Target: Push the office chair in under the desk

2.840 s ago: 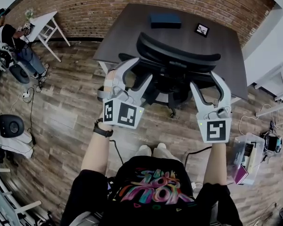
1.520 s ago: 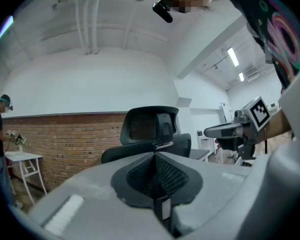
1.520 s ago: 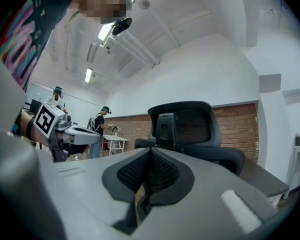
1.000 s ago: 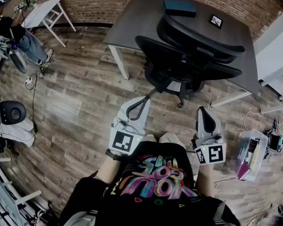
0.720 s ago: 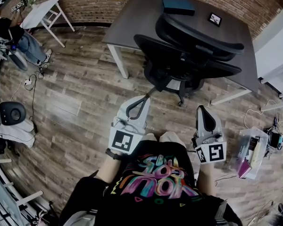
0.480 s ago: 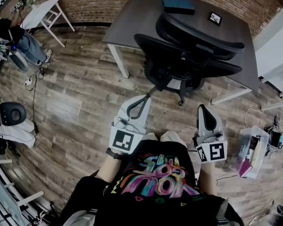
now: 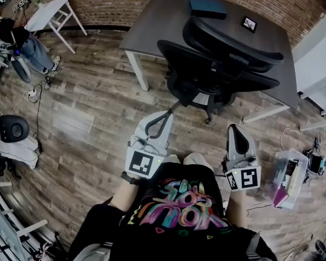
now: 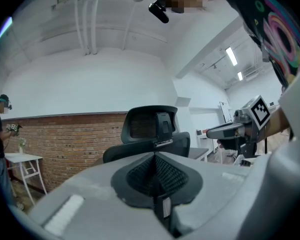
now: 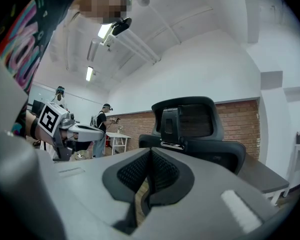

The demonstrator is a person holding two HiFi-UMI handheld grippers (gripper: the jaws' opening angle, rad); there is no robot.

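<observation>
The black office chair stands close against the near edge of the dark grey desk, its backrest turned towards me. Both grippers are drawn back by my body, apart from the chair. My left gripper is shut and empty, its tip pointing at the chair base. My right gripper is also shut with nothing in it. In the left gripper view the shut jaws aim at the chair's backrest. The right gripper view shows its shut jaws below the headrest.
A dark box and a small frame lie on the desk. A white table and a person are at far left. A clear plastic bin stands on the floor at right, cables and a black device at left.
Since the earliest frame both grippers have come off the chair's backrest and drawn back to my body, and the chair stands closer in to the desk. Over the last second almost nothing moved.
</observation>
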